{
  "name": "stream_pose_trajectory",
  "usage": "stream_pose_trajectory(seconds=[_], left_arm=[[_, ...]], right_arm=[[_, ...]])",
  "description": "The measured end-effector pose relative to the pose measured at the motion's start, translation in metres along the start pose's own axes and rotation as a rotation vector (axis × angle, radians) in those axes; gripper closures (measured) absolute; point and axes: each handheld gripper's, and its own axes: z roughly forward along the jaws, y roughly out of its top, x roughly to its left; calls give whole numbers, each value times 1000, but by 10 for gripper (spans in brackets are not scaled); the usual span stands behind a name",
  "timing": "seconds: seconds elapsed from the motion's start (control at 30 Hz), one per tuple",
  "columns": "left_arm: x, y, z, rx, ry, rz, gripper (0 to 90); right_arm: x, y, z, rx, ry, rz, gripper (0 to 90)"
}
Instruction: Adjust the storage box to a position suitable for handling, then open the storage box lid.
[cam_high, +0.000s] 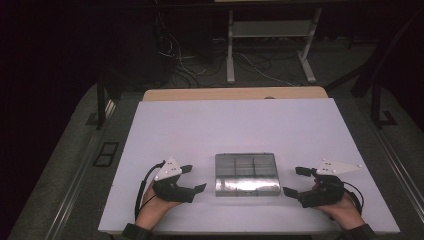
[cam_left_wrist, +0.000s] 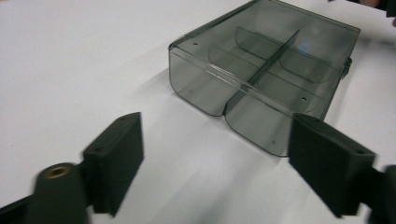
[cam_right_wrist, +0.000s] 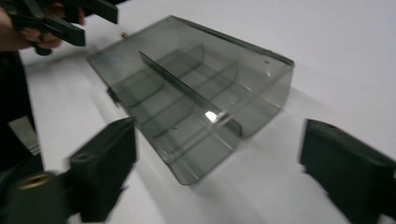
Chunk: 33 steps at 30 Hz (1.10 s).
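A smoky clear plastic box (cam_high: 246, 174) with inner dividers lies flat on the white table top (cam_high: 225, 125), near the front edge. To the left of the box, my left gripper (cam_high: 196, 178) is open with nothing between its jaws. My right gripper (cam_high: 293, 181) is open to the right of it, also holding nothing. In the left gripper view the box (cam_left_wrist: 261, 60) lies ahead of the open left gripper (cam_left_wrist: 219, 135), clear of the pads. In the right gripper view the box (cam_right_wrist: 187, 88) sits beyond the spread right gripper (cam_right_wrist: 219, 140), and the left gripper (cam_right_wrist: 60, 23) shows at the top left.
A wooden table edge (cam_high: 235, 93) shows behind the white top. Beyond it, on the dark floor, stand a metal desk frame (cam_high: 270, 45) and loose cables (cam_high: 185, 65). A dark frame (cam_high: 106, 154) lies on the floor at the left.
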Motion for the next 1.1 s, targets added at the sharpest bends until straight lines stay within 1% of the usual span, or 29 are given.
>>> stream_pose_trajectory(seconds=[0.03,0.07,0.2,0.27,0.33,0.43,0.53,0.63,0.7,0.73,0.8,0.9,1.0,1.1], left_arm=[[0,-1,-1,-2,4,-3,137],[1,-1,-2,-2,1,-1,133],[1,-3,-3,-7,7,-5,90],[1,-4,-3,-6,2,-6,63],[0,-3,-2,0,2,-9,39],[0,-3,-1,10,1,-3,1],[-1,-2,-1,11,8,-14,0],[-1,-2,-1,14,10,-15,0],[-1,-2,-1,23,8,-11,0],[-1,-3,0,26,8,-18,0],[-1,-3,0,33,6,-18,0],[-1,-3,1,35,8,-13,0],[-2,-3,1,39,6,-12,0],[-2,-3,1,41,4,-9,0]], right_arm=[[1,1,0,-4,10,-1,143],[2,2,0,-3,13,0,155],[6,5,3,-3,43,-10,246],[8,7,4,0,51,-13,284],[10,10,6,-1,66,-18,334],[14,15,9,9,84,-29,401],[18,20,13,9,91,-38,474],[20,24,17,4,101,-43,553],[21,26,20,7,103,-52,610],[22,27,22,9,110,-55,629],[23,30,26,11,116,-70,678],[25,32,31,18,133,-82,738],[28,34,36,23,156,-82,807],[30,36,40,26,173,-95,854]])
